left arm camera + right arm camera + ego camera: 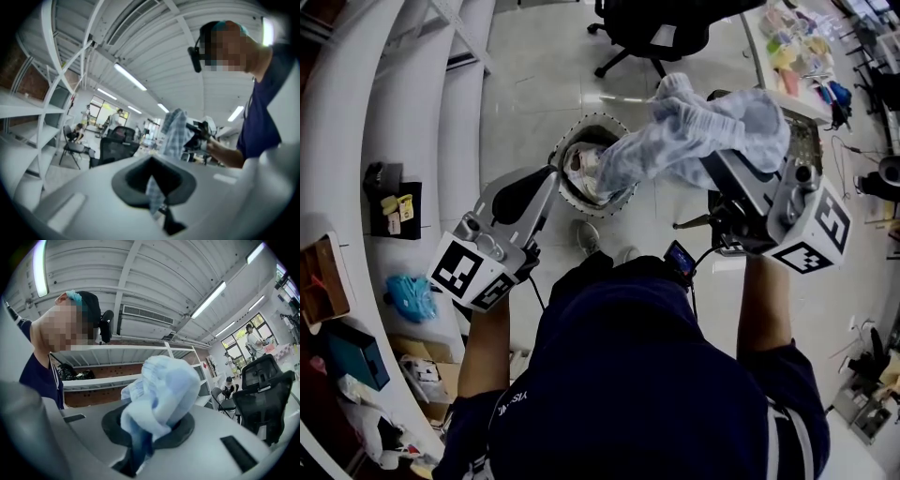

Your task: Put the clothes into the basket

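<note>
A light blue checked garment point(703, 131) is stretched in the air between my two grippers, above the floor. My right gripper point(717, 157) is shut on its bunched end, which fills the right gripper view as a pale blue wad point(161, 390). My left gripper point(553, 176) is shut on a thin corner strip of the same cloth point(153, 194); the rest of the garment hangs beyond it point(174, 133). Below the cloth, a round basket point(623, 199) stands on the floor with some clothes inside, partly hidden by the garment.
A black office chair point(661, 33) stands beyond the basket. White shelving point(412, 112) runs down the left, with a blue item point(411, 295) and boxes on it. A cluttered table point(797, 56) is at the far right. The person's shoes point(586, 234) are near the basket.
</note>
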Available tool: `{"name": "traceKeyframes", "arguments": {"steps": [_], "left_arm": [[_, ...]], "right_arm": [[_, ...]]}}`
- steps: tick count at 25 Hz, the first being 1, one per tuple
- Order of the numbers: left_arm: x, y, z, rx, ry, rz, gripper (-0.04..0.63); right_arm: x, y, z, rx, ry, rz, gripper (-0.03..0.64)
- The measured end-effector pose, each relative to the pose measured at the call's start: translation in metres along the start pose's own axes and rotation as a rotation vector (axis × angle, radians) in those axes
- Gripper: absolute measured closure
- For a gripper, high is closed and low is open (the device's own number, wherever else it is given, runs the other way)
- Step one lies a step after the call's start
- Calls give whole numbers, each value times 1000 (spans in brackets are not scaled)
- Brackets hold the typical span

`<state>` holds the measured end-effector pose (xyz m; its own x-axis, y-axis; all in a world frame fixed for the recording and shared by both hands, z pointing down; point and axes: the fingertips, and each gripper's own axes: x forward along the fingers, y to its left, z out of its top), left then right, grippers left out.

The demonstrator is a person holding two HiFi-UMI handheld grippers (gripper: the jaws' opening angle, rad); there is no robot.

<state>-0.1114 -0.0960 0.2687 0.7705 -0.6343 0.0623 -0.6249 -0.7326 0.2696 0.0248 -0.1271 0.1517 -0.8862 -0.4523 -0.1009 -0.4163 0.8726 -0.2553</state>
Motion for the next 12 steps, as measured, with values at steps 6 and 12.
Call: {"name": "traceKeyframes", "arguments": {"steps": [6,12], "left_arm": [[1,19,-3,-18,9,-2,592],[8,35,-21,-53,38,19,592]], "right_arm": [[24,-21,-25,21,43,-23,568],[41,-52,-73,81,116,-45,568]]}}
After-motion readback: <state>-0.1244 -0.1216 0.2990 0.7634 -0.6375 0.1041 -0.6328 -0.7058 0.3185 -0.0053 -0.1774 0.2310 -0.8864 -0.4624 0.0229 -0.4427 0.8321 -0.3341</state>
